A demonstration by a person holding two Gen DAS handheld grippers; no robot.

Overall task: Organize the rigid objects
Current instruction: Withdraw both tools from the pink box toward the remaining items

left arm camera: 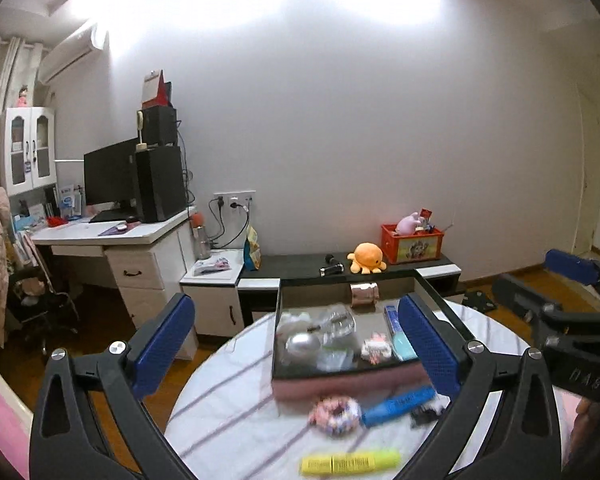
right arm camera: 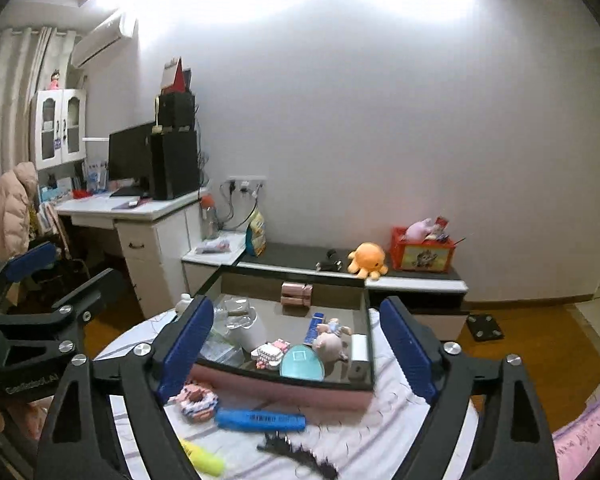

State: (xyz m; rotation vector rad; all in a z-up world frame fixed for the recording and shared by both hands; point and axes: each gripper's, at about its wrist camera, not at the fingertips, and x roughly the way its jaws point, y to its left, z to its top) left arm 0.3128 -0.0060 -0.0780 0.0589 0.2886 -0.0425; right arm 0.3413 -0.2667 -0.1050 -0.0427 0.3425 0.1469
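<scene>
Blue-padded left gripper (left arm camera: 296,344) and right gripper (right arm camera: 296,346) both gape empty above the pink-sided tray (right arm camera: 284,394); loose highlighter (left arm camera: 350,462), blue comb (right arm camera: 260,420) and bead toy (right arm camera: 198,398) lie just before it; approach one squarely, then close.

I see blue, dimpled pads (left arm camera: 168,344) on my left gripper (left arm camera: 296,344), set on black frames; my right gripper (right arm camera: 296,350) matches it. The round table (left arm camera: 228,408) wears a white cloth with thin purplish stripes. The tray (right arm camera: 284,390) on it has a pink wall and a dark glossy rim. Near it lie a yellow highlighter (left arm camera: 350,462), a bright blue case (right arm camera: 260,420), a pink-and-white speckled brick doughnut (left arm camera: 335,416) and a black comb (right arm camera: 300,456). Inside the tray sits a teal oval (right arm camera: 302,366). Far off, an orange plush octopus (right arm camera: 367,259) sits left of a red crate (right arm camera: 422,256). The wall is white, the floor brown wood.
</scene>
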